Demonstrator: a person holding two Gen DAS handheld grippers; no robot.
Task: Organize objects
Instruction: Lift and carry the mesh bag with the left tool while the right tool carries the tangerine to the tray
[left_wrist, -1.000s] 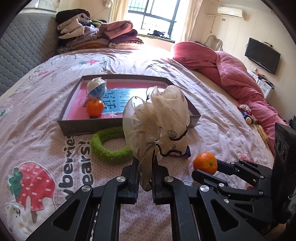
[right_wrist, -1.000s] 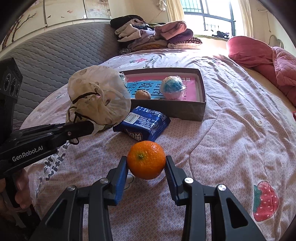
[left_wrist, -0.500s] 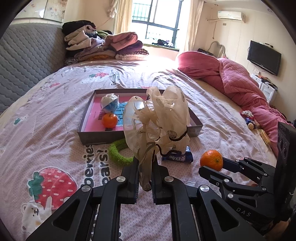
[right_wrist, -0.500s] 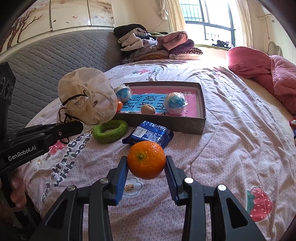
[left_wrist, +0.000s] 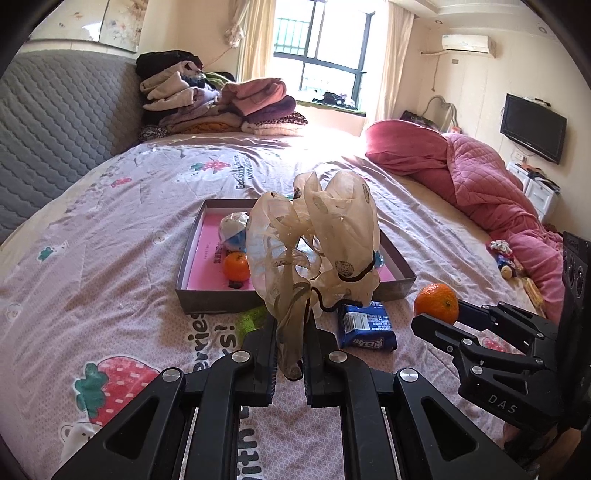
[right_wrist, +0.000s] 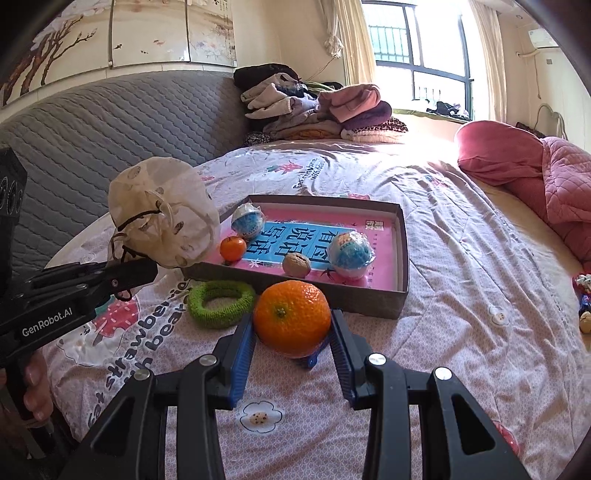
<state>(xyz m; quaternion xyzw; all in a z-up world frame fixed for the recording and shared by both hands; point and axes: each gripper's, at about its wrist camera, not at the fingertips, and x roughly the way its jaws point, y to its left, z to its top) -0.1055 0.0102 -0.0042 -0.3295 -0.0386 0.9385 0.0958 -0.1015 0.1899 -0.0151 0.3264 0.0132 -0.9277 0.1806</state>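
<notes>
- The left gripper (left_wrist: 290, 345) has its jaws clamped on the gathered neck of a cream sheer pouch (left_wrist: 317, 243), which stands up above the bed (left_wrist: 110, 229).
- Seen from the right wrist, a green knitted ring (right_wrist: 221, 302) lies on the bed just near of the box's left corner.
- The grey box (right_wrist: 400, 258) sits mid-bed; on its pink base lie a small orange (right_wrist: 232, 248), two blue-and-white wrapped balls (right_wrist: 246, 220) (right_wrist: 351, 253) and a walnut (right_wrist: 296, 264).
- A blue snack packet (left_wrist: 365, 325) lies on the bed just near of the box.
- The right gripper (right_wrist: 291, 334) has its jaws closed on a large orange (right_wrist: 291, 319), held above the bed, near of the box.
- A pink quilt (left_wrist: 487, 184) is heaped at far right.
</notes>
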